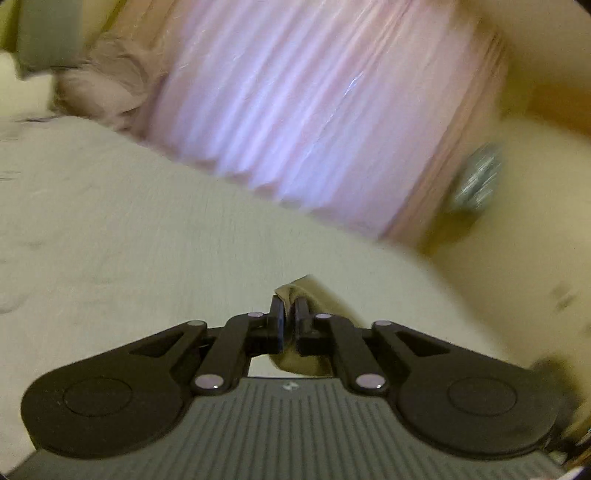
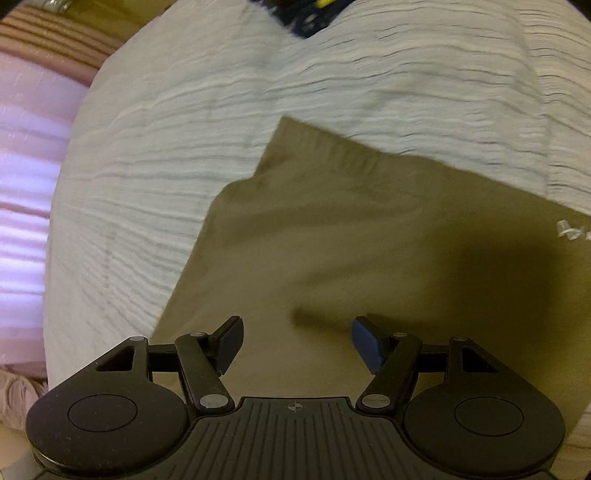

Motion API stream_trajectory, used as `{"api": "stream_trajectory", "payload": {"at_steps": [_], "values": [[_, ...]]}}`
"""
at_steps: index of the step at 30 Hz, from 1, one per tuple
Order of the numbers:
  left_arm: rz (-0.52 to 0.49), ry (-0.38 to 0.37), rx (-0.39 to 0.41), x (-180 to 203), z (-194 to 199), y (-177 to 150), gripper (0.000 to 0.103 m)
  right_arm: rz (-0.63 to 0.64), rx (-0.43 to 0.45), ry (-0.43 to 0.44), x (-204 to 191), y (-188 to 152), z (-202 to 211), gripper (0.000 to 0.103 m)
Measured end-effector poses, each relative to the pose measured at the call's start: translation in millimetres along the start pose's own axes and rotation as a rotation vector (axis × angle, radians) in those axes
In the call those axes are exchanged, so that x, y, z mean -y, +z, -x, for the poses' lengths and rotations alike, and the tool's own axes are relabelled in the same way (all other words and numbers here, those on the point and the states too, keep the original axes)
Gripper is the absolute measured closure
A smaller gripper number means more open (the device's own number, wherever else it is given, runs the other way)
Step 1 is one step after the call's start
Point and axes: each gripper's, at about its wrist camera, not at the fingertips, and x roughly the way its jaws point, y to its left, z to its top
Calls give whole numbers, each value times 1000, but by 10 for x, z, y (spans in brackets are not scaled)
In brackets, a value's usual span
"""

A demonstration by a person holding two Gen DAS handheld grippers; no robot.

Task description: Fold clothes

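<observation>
Right tongs (image 2: 297, 341) wide over khaki garment (image 2: 369, 236), corner up-left

The metallic object (image 1: 478, 177) beside the pink curtain (image 1: 314, 110) is too blurred to identify. The olive garment (image 2: 369, 240) runs off the right edge, its white print (image 2: 570, 232) is unreadable, and a dark patterned thing (image 2: 306, 14) is cut off at the top.

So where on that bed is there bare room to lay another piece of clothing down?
The white bedspread lies bare between the olive garment and the pink curtain. In the left view it is also bare left of the left gripper, which pinches a fold of olive cloth. Crowded: the far edge, where a dark item lies.
</observation>
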Motion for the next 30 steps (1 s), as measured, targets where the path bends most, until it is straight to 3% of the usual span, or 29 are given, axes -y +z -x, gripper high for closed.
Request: {"api": "stream_trajectory", "payload": {"at_steps": [1, 3, 6, 8, 9, 12, 15, 17, 20, 22, 26, 28, 30], "values": [[-1, 90, -43, -128, -4, -92, 95, 7, -6, 1, -44, -21, -31, 34], [115, 283, -156, -546, -5, -393, 96, 18, -21, 2, -104, -63, -99, 34], [286, 394, -193, -843, 164, -747, 96, 37, -41, -6, -134, -110, -167, 34], [399, 352, -193, -857, 260, -901, 92, 47, -43, -16, -127, -127, -175, 34], [450, 326, -201, -836, 287, -973, 84, 48, -44, -19, -119, -128, -176, 34], [504, 255, -202, -688, 206, -1065, 72, 41, -47, -31, -112, -151, -167, 34], [529, 237, -206, -628, -124, -1031, 61, 39, -49, -34, -104, -173, -145, 34], [516, 273, -224, -663, -377, -1042, 61, 42, -51, -33, -101, -182, -129, 34], [565, 252, -220, -715, -645, -1027, 67, 38, -49, -33, -65, -179, -86, 34], [508, 207, -211, -659, -681, -1002, 103, 21, -37, -40, 12, -167, -20, 34], [309, 190, -168, -686, -671, -896, 103, -13, -8, -55, 182, -139, 116, 34], [224, 243, -199, -751, -716, -899, 103, -20, 4, -57, 260, -134, 172, 34], [117, 346, -271, -817, -858, -979, 103, -21, 14, -60, 326, -133, 214, 34]]}}
